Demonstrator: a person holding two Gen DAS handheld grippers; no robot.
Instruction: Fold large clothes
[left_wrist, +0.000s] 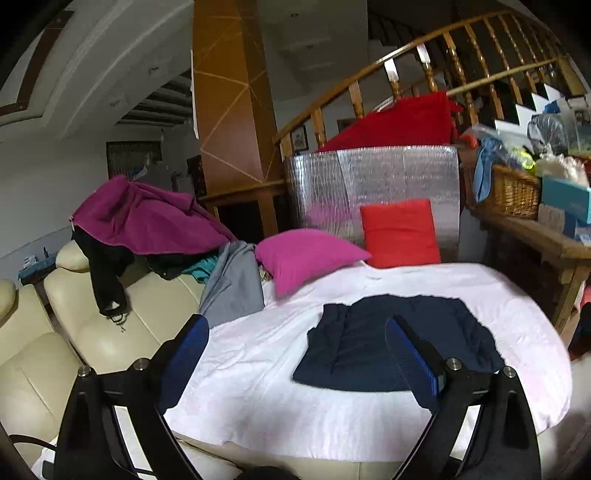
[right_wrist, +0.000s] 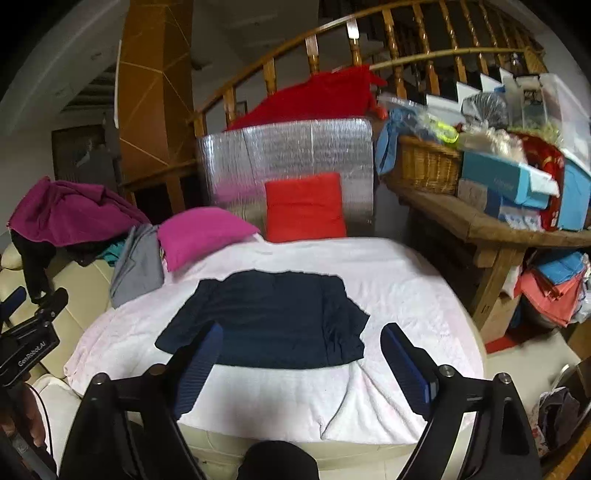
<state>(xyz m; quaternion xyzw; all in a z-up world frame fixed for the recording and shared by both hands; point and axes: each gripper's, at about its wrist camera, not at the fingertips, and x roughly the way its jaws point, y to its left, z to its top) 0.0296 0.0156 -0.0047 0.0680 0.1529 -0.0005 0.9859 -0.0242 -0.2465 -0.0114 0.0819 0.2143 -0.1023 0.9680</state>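
A dark navy garment (left_wrist: 391, 343) lies folded into a rough rectangle on a white blanket (left_wrist: 258, 354) over a cream sofa. It also shows in the right wrist view (right_wrist: 269, 317), with the blanket (right_wrist: 399, 295) around it. My left gripper (left_wrist: 295, 354) is open and empty, held above the blanket just left of the garment. My right gripper (right_wrist: 301, 354) is open and empty, held above the garment's near edge. The left gripper also shows at the left edge of the right wrist view (right_wrist: 26, 306).
A pile of clothes with a purple garment (left_wrist: 147, 218) and a grey one (left_wrist: 232, 284) lies on the sofa at the left. A pink cushion (left_wrist: 303, 258) and a red cushion (left_wrist: 400, 232) stand behind. A wooden bench with a wicker basket (right_wrist: 424, 166) is at the right.
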